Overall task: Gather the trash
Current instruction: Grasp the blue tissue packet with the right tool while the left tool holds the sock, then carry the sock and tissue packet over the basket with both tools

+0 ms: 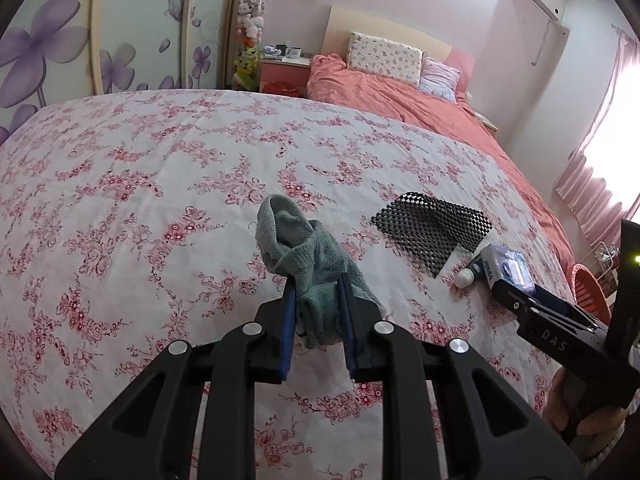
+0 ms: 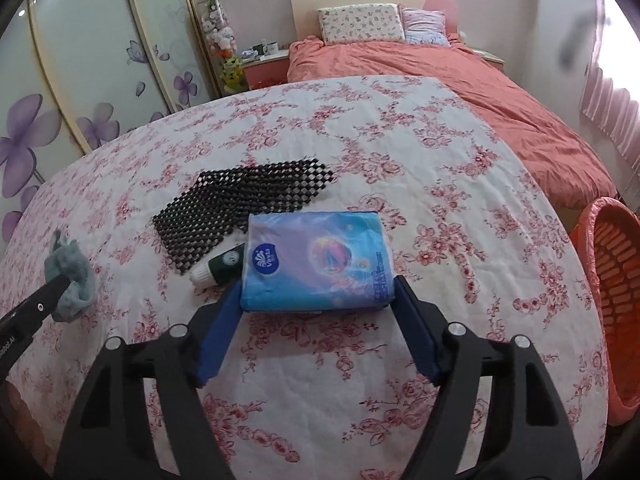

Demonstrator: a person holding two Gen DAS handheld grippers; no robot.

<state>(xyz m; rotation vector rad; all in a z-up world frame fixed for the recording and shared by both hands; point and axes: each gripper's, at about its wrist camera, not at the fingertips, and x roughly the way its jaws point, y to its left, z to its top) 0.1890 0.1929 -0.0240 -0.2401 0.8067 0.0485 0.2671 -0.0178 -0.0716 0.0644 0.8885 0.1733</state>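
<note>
Nearest the right camera, the right gripper (image 2: 316,312) stands wide, one finger at each near corner of the tissue pack (image 2: 316,258); whether the pads (image 2: 218,334) press on the wrapper cannot be told, though they look to sit just beside it. The pack lies flat on the floral bedspread (image 2: 420,152), its left edge over a small green and white tube (image 2: 218,266). It is probably light and squashy, with a slick plastic wrapper, so a hold across its short sides, deep between the fingers, would suit it better than a pinch at the corners.

On the left side, the left gripper (image 1: 318,300) is nearly closed on a grey-green cloth (image 1: 304,252), which bunches above the fingers and hangs limp below them. It is soft and light, unlikely to slip.

Just beyond the pack lies a black mesh mat (image 2: 244,200), floppy and open-weave, best taken by an edge. At the far right stands an orange basket (image 2: 612,280), off the bedspread's edge, likely where the rubbish goes. Farther back are a coral quilt (image 2: 460,92) and pillows.
</note>
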